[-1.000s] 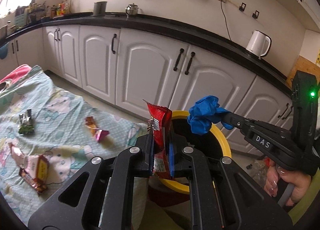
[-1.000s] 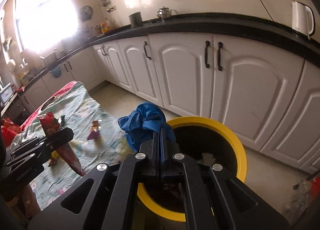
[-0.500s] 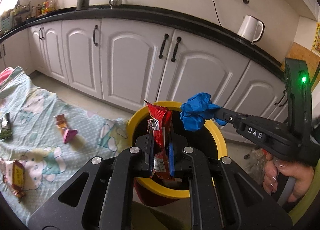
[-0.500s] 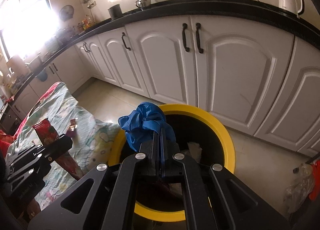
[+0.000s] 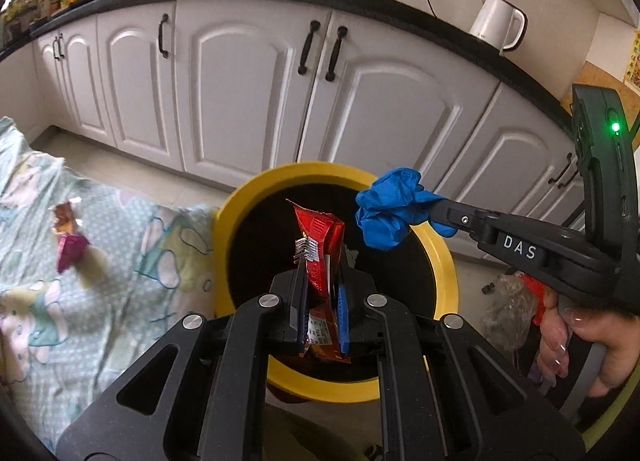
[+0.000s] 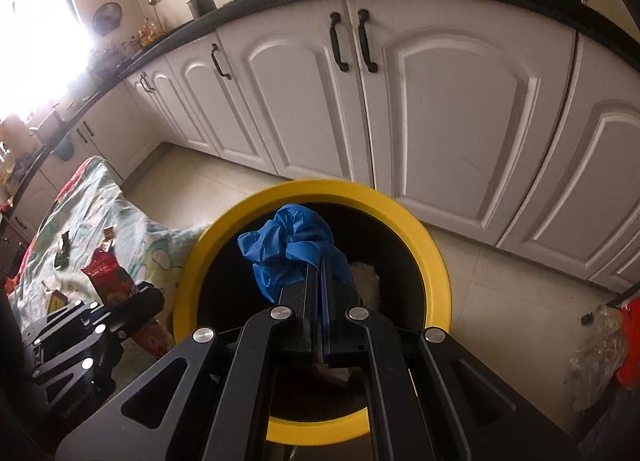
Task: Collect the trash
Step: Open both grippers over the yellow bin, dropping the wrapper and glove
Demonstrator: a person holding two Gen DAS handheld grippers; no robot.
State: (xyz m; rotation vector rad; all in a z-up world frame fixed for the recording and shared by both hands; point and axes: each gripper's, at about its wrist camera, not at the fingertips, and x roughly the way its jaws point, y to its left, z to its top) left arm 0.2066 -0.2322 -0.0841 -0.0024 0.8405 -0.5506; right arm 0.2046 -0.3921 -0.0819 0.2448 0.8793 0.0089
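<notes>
My left gripper (image 5: pixel 320 285) is shut on a red snack wrapper (image 5: pixel 320 253) and holds it upright over the open mouth of the yellow-rimmed trash bin (image 5: pixel 236 205). My right gripper (image 6: pixel 318 273) is shut on a crumpled blue glove (image 6: pixel 288 249) and holds it over the same bin (image 6: pixel 436 261). In the left wrist view the right gripper (image 5: pixel 434 213) reaches in from the right with the glove (image 5: pixel 388 213) above the bin's far right rim. In the right wrist view the left gripper (image 6: pixel 144 297) and its wrapper (image 6: pixel 108 273) sit at the bin's left edge.
A patterned cloth (image 5: pixel 120 269) left of the bin carries more wrappers, one pink and orange (image 5: pixel 68 237). White cabinets (image 5: pixel 248 93) stand just behind the bin. A clear plastic bag (image 5: pixel 508 313) lies on the floor to the right. White trash (image 6: pixel 364 277) lies inside the bin.
Both grippers have moved from beside the cloth to over the bin's mouth, and tilted downward. Each still holds its item.
</notes>
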